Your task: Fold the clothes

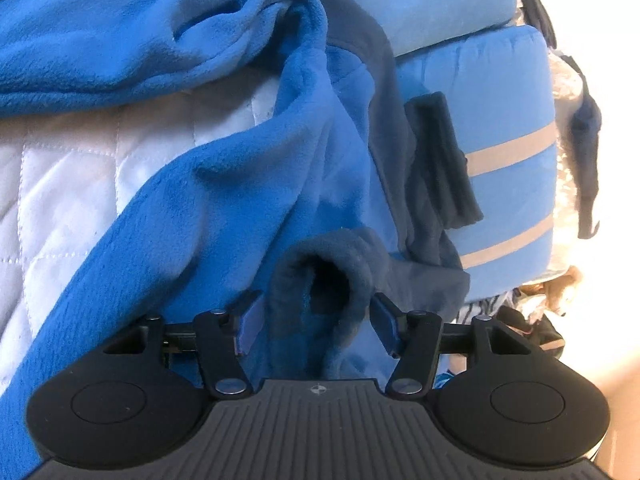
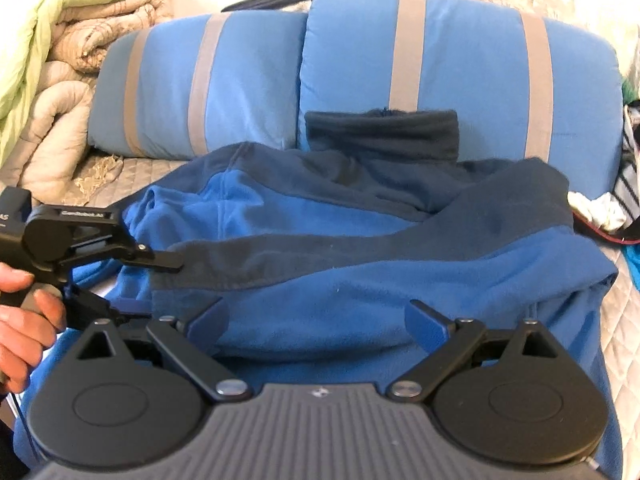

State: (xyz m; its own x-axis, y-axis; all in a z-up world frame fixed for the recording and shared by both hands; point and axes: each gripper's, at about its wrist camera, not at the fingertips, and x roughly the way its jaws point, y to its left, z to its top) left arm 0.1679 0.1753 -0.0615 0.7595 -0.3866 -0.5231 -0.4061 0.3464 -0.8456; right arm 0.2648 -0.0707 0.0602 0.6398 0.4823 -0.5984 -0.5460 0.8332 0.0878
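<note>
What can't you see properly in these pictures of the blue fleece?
- Left wrist view: inside the dark sleeve cuff is only shadow.
- Left wrist view: whether the left gripper pads press the cuff; its folds hide the contact.
- Right wrist view: the fleece jacket hem, hidden behind the right gripper.
- Right wrist view: the striped clothes, cut off by the edge.

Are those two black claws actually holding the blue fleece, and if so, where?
The left gripper straddles the jacket's dark cuff, but whether it pinches cannot be told. The right gripper stands open over the jacket, holding nothing.
</note>
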